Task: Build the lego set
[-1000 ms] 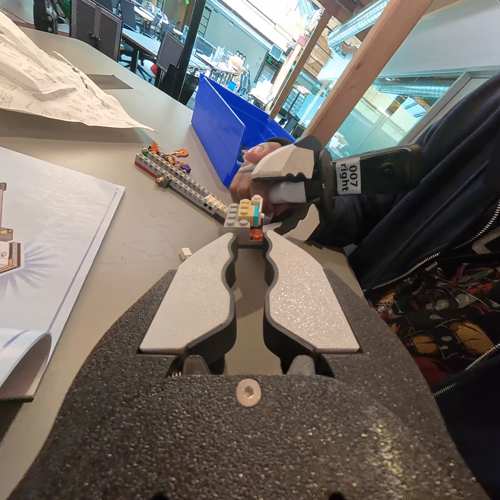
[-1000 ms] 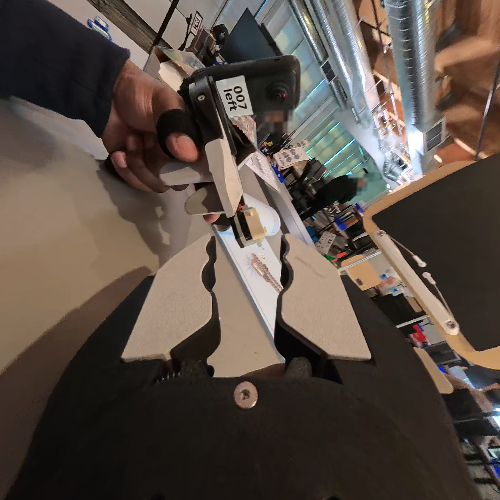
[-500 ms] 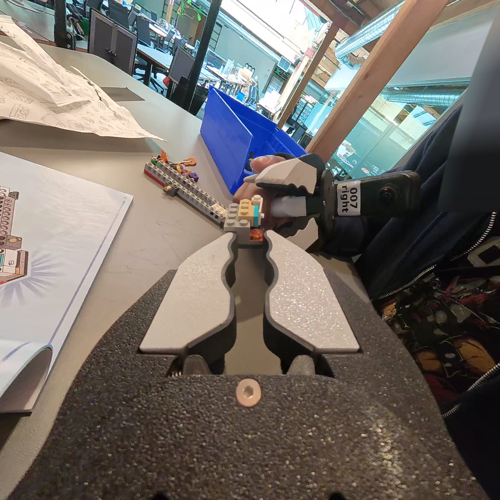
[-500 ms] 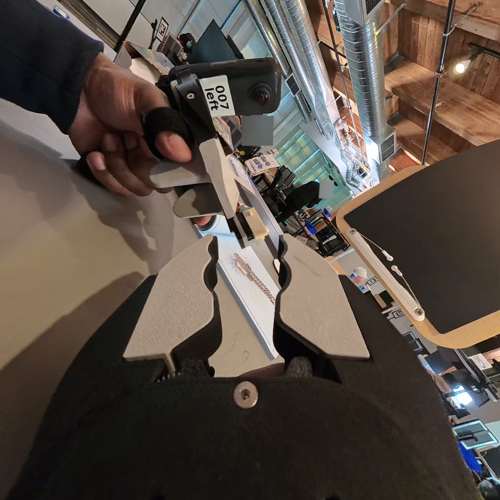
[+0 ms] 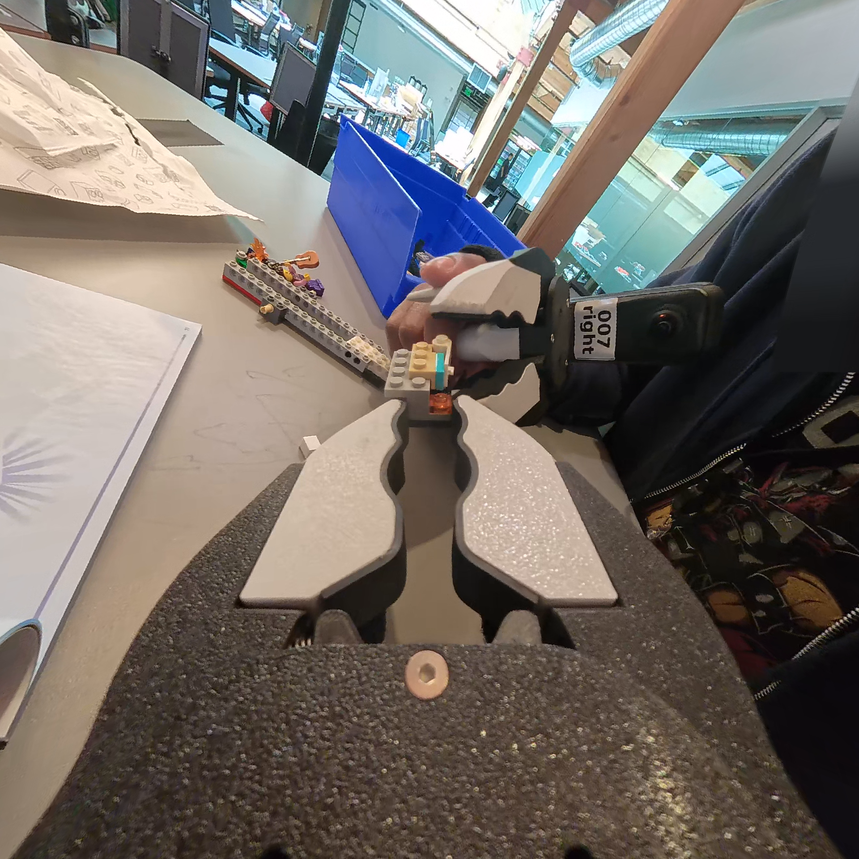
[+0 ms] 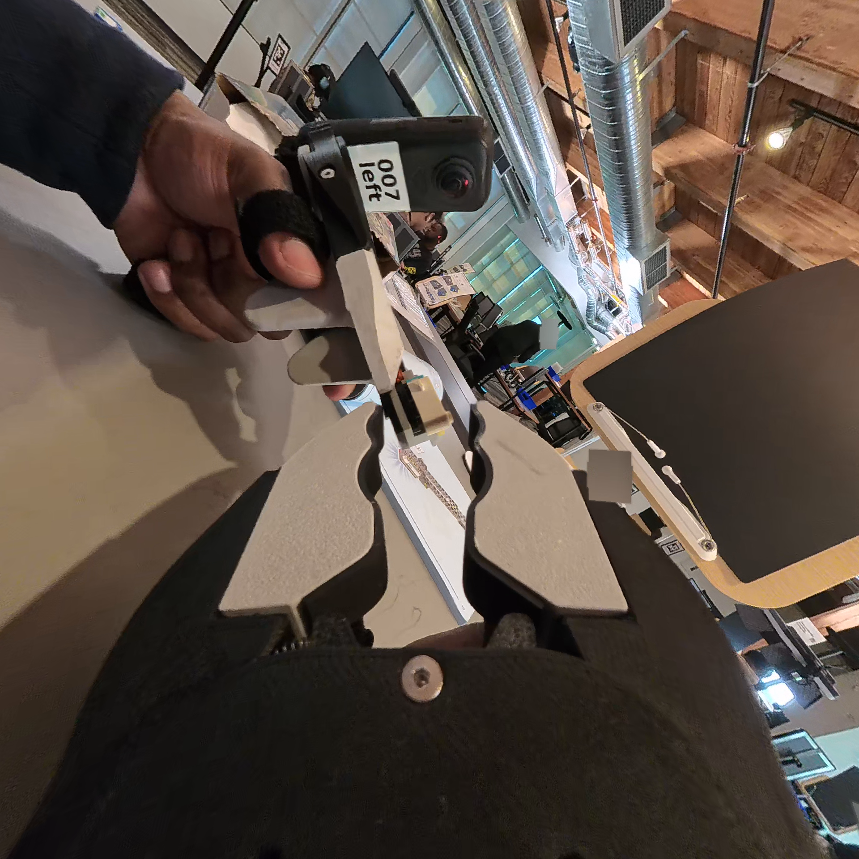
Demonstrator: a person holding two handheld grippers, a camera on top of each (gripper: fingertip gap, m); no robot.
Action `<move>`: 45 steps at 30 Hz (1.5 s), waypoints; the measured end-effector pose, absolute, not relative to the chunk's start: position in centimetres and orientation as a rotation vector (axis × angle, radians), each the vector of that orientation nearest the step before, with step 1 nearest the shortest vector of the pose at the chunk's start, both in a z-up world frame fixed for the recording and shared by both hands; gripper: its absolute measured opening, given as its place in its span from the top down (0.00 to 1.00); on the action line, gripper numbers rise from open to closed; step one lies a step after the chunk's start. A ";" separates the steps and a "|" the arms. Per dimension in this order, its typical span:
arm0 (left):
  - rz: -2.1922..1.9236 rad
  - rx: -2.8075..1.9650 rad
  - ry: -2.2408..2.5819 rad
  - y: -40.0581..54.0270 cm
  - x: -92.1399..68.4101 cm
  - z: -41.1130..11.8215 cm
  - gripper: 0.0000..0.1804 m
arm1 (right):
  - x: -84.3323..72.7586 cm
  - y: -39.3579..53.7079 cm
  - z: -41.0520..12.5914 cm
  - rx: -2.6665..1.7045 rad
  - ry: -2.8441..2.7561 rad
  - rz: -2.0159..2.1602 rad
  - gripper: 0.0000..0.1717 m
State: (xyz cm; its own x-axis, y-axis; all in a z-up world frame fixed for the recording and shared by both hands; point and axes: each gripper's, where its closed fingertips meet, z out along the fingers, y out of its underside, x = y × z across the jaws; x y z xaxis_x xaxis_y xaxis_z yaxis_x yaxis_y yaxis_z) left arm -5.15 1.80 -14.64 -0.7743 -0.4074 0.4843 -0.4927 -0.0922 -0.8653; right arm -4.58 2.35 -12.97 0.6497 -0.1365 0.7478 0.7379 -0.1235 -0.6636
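The left gripper point(image 5: 430, 409) pinches the small brick assembly point(image 5: 418, 372), light, rigid, easily popped apart; the right gripper point(image 6: 425, 425) stands spread around its tan end.

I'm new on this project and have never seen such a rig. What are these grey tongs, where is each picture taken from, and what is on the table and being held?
There is no robot here: a person holds a hand-operated two-finger gripper in each hand, each with a camera looking along its fingers. One picture comes from the left gripper, the other from the right gripper; each also shows the other one farther off.

The left gripper is clamped on a small brick assembly of grey, tan, teal and orange pieces. The right gripper is open, with the tan end of that assembly between its fingers; its right finger stands clear of it.

On the grey table lie a long grey brick strip, a blue bin, an open booklet, a printed paper sheet and a tiny white piece.
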 end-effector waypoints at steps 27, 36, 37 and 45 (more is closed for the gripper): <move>2.028 1.002 -2.062 1.6 -5.4 -14.5 0.91 | -4.7 2.4 -13.2 -1.520 -0.566 -0.822 0.86; 2.027 1.005 -2.060 1.5 -5.4 -14.5 0.91 | -4.7 2.3 -13.3 -1.548 -0.589 -0.820 0.86; 2.031 1.007 -2.056 1.5 -5.4 -14.5 0.91 | -4.6 2.3 -13.3 -1.551 -0.589 -0.823 0.86; 2.037 1.017 -2.040 1.5 -5.3 -14.4 0.90 | -4.5 2.2 -13.4 -1.581 -0.603 -0.814 0.87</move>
State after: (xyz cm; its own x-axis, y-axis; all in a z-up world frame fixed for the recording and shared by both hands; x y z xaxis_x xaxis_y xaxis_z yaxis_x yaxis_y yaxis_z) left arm -5.31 1.46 -14.43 -0.7755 -0.3869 0.4989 -0.4993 -0.1076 -0.8597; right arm -4.52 2.24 -13.37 0.6210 -0.0613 0.7814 0.7654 -0.1674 -0.6214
